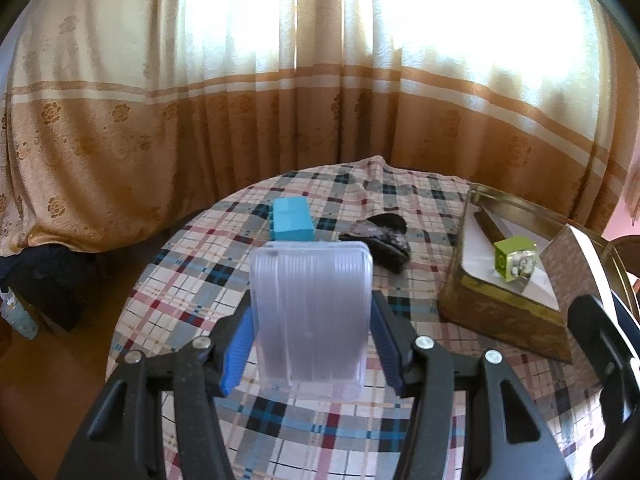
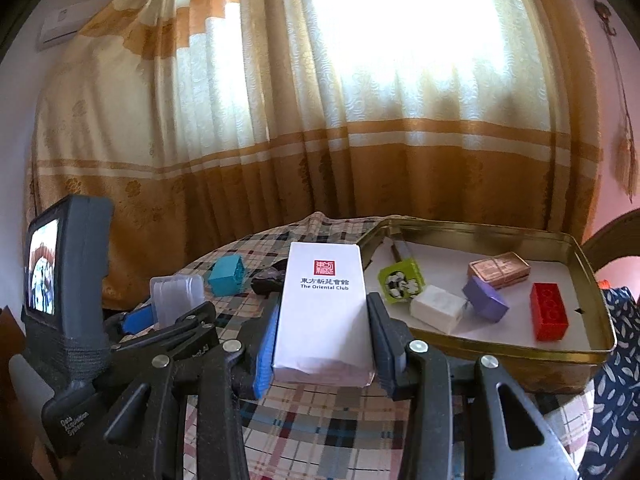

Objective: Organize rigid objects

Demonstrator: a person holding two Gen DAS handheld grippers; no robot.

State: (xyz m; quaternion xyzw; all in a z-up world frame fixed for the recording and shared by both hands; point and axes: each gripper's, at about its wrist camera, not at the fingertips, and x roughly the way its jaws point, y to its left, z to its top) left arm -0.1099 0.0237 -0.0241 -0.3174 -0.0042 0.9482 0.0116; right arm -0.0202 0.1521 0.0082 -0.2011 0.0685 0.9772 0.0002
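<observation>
Right wrist view: I count one blue block [image 2: 225, 279] and one dark lump [image 2: 267, 281] loose on the plaid table [image 2: 320, 420], and five pieces in the gold tin [image 2: 560, 354] at right. My left gripper [image 2: 160, 312] clamps a clear ribbed case [image 1: 310, 316], tilted down. My right gripper [image 2: 322, 344] grips a white box [image 2: 324, 312] by the tin's near-left edge. Bare cloth lies nearest me.

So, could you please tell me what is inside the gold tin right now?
In the tin: a green block, a white block, a purple block, a red block and a copper box on white lining. The white box hides its near-left corner.
</observation>
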